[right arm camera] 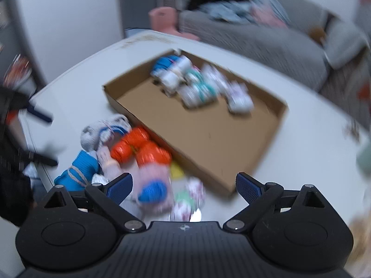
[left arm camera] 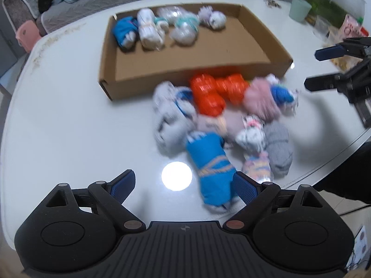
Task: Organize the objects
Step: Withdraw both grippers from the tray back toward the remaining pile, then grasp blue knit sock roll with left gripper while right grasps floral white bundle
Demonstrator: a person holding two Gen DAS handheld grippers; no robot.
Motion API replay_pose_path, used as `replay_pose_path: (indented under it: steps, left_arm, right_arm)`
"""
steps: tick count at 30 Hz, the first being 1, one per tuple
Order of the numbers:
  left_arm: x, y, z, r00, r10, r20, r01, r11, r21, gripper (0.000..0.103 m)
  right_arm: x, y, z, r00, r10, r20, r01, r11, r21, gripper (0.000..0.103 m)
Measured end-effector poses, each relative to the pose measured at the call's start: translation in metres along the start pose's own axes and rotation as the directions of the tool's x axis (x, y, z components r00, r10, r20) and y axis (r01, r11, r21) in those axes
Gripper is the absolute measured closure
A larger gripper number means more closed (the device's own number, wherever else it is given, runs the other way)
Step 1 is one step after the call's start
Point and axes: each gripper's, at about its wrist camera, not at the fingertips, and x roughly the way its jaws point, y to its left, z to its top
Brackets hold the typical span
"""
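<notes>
**Both tongs wide above the sock pile**

No writing is readable. Left tongs (left arm camera: 184, 186) are wide, empty, beside a blue roll (left arm camera: 212, 169). Cardboard tray (left arm camera: 266, 44) on the tabletop (left arm camera: 58, 120) holds several rolls. Right tongs (right arm camera: 184, 186) are wide, empty.

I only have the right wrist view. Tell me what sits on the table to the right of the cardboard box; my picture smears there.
Observer: A pale green cup stands beyond the cardboard box, near a green-filled glass tank.
Operator: Report what lies nearest the left gripper.
Observer: A blue sock roll lies between its open fingers, by the right one; touching or not, I cannot tell.
Operator: Give me the state of my own right gripper from outside.
Observer: The right gripper is open and holds nothing, above the table right of the sock pile.
</notes>
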Motion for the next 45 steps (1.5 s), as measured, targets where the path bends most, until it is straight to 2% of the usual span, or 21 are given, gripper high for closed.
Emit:
replay_pose_path:
  steps: [2,4,7,9,18,20,22,25,28,31,32,33,38,45]
  left_arm:
    - [0.005,-0.005,-0.003,1.0,-0.006,0.013,0.006,0.999,-0.038,0.009]
    - [0.008,-0.007,-0.002,1.0,-0.024,0.015,0.025,0.996,-0.084,0.009]
    - [0.017,-0.013,0.004,1.0,-0.005,0.024,0.007,0.996,-0.09,0.009]
    - [0.024,-0.013,0.005,1.0,0.005,0.024,-0.002,0.995,-0.096,0.009]
    - [0.044,-0.001,-0.006,0.999,0.035,-0.028,-0.038,0.993,-0.113,0.007]
    - [0.045,0.001,-0.007,0.998,0.048,-0.03,-0.051,0.992,-0.111,0.007]
    - [0.046,0.001,-0.009,0.998,0.052,-0.031,-0.055,0.993,-0.107,0.008]
    - [0.048,-0.003,-0.01,0.999,0.049,-0.023,-0.05,0.995,-0.089,0.01]
    - [0.046,-0.008,-0.008,1.0,0.029,-0.009,-0.029,0.997,-0.074,0.018]
    - [0.043,-0.015,-0.007,1.0,0.013,0.004,-0.013,0.999,-0.046,0.036]
    - [0.041,-0.016,-0.006,1.0,0.008,0.009,-0.008,0.999,-0.039,0.05]
    - [0.04,-0.017,-0.005,1.0,0.001,0.009,0.0,0.999,-0.037,0.055]
    - [0.039,-0.02,-0.005,1.0,-0.007,-0.004,0.006,0.999,-0.046,0.056]
    - [0.023,-0.017,-0.006,0.999,-0.045,-0.025,0.043,0.997,-0.063,0.056]
  right_arm:
    - [0.005,-0.006,-0.009,0.999,-0.037,-0.033,0.039,0.998,0.056,0.017]
    - [0.012,-0.011,-0.013,0.997,-0.052,-0.053,0.057,0.993,0.103,0.017]
    - [0.024,-0.016,-0.013,0.996,-0.052,-0.076,0.063,0.985,0.162,0.022]
    - [0.031,-0.013,-0.014,0.995,-0.042,-0.09,0.057,0.985,0.165,0.029]
    - [0.061,-0.005,-0.011,0.984,-0.063,-0.164,0.087,0.986,0.142,0.031]
    - [0.064,-0.007,-0.013,0.981,-0.064,-0.182,0.091,0.985,0.147,0.045]
    - [0.065,-0.007,-0.015,0.979,-0.062,-0.194,0.091,0.985,0.149,0.052]
    - [0.064,-0.004,-0.02,0.977,-0.054,-0.206,0.084,0.987,0.14,0.056]
    - [0.063,-0.004,-0.023,0.977,-0.037,-0.211,0.068,0.987,0.144,0.07]
    - [0.06,-0.005,-0.025,0.977,-0.026,-0.213,0.057,0.988,0.142,0.079]
    - [0.058,-0.006,-0.025,0.977,-0.02,-0.214,0.052,0.988,0.144,0.08]
    - [0.057,-0.006,-0.026,0.977,-0.013,-0.215,0.046,0.988,0.148,0.081]
    - [0.049,-0.007,-0.031,0.976,0.003,-0.216,0.03,0.988,0.151,0.083]
    - [0.025,-0.022,-0.034,0.986,-0.003,-0.169,0.035,0.982,0.187,0.083]
